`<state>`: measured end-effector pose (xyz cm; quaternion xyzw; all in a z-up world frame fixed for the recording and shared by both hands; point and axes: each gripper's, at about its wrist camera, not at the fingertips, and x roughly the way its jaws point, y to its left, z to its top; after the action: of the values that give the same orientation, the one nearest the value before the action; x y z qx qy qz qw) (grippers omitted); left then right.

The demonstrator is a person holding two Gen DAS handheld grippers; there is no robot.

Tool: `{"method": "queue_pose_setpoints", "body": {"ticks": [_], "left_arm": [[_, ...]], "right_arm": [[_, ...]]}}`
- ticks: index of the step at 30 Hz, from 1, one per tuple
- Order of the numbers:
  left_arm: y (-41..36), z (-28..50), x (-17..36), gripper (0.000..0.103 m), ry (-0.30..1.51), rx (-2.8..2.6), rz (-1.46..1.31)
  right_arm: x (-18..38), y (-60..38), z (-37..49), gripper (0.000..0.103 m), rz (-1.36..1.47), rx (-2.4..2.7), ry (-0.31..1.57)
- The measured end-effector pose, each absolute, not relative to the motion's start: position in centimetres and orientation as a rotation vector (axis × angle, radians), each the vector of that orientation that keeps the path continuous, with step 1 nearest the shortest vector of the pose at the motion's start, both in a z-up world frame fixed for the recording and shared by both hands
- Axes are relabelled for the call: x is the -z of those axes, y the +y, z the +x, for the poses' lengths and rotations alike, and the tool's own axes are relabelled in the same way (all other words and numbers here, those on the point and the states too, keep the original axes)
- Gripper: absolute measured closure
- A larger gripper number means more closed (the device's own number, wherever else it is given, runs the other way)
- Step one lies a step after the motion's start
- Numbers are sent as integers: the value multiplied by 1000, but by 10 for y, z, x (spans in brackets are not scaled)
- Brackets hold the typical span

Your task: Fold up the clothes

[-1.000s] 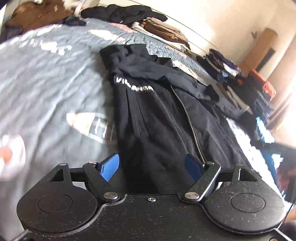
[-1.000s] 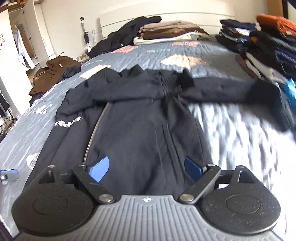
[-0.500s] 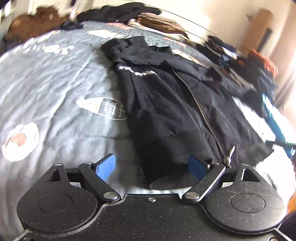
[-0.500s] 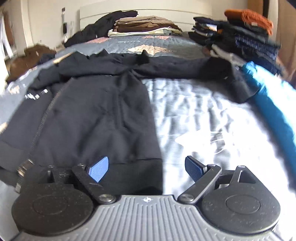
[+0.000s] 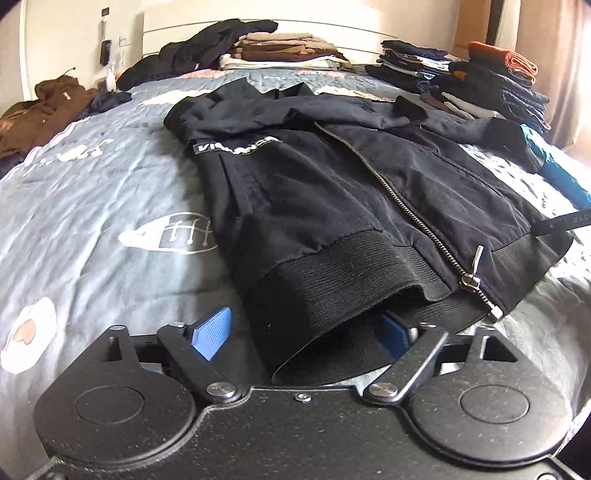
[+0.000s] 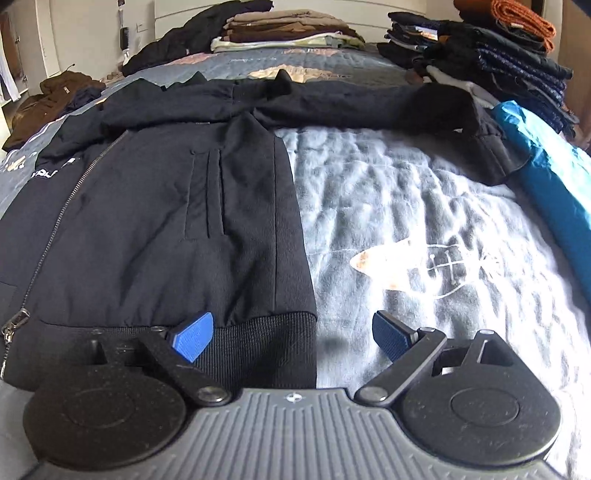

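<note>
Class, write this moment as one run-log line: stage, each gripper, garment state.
stage: reaching for hem | left gripper: open, closing, hem corner between pads | right gripper: open at other hem corner | black jacket: flat, zipped, on bed

Grey patterned bedspread [image 6: 424, 192], white headboard [image 5: 369, 33], pale walls [image 5: 66, 33], strong daylight from the right

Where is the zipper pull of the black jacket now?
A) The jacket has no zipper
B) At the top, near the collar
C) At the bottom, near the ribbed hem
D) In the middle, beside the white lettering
C: the metal zipper pull sits low on the black jacket, right at its ribbed hem.
</note>
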<state>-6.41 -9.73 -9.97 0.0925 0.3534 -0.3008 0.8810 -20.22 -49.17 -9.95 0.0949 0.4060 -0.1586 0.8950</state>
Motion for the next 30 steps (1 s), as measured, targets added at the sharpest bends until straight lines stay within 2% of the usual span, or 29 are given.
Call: {"method": "queue_pose_setpoints", "body": {"ticks": [3,5,6,9,15,25,30], "left_arm": [[-100,-59,103,42,754,600,197],[-98,-55,104,69,764,579,181],[-97,-53,104,72,768,570,170],[-94,-47,105,72,787,552,148],[-102,-49,109,56,782,522,213],[-101,-46,110,54,796,514,195],[-103,-45,110,54,802,508,197]], "right_arm": [[105,-497,-199,9,227,329,855],[107,-498,-198,8,248,336,855],[108,-498,-198,8,258,336,853],[108,-500,-198,8,278,336,850],[104,-501,-197,4,247,351,856],[86,-502,-204,3,146,412,812],[77,-516,-218,3,245,355,809]]}}
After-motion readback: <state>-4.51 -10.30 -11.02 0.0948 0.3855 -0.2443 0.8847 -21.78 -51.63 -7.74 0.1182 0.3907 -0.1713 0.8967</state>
